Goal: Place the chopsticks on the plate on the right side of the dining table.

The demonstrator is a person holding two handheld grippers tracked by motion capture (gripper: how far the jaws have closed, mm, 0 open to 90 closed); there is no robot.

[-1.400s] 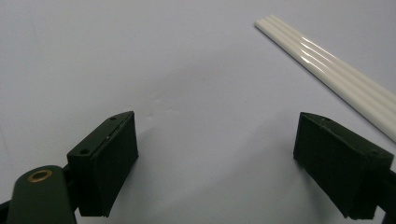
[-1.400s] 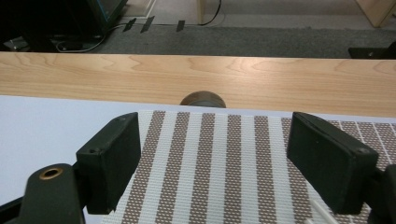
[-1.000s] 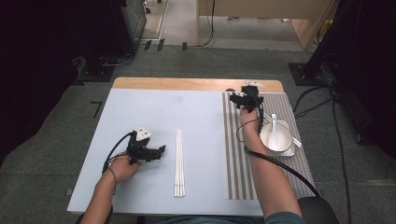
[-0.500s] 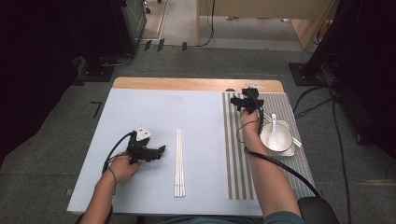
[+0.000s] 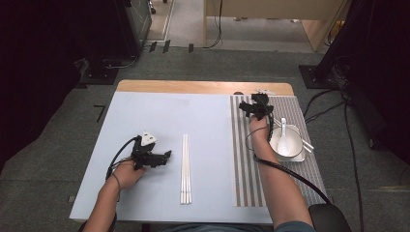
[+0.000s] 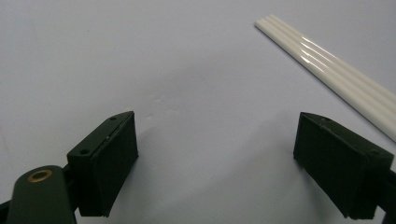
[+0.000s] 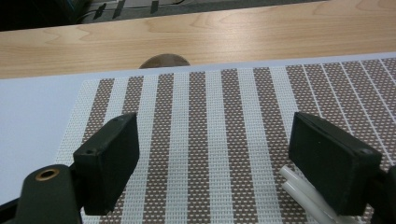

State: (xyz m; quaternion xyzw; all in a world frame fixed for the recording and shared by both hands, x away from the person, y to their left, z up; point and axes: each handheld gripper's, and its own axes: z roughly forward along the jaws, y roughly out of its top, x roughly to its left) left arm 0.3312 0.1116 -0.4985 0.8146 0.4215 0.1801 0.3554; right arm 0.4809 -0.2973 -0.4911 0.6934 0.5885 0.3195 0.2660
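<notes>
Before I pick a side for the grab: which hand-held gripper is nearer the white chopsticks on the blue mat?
Left. The left hand-held gripper sits just beside the chopsticks; the right hand-held gripper is over the striped placemat.

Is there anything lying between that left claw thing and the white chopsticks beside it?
No, nothing visible. The left gripper has its jaws open, and bare blue table lies between it and the white chopsticks.
</notes>
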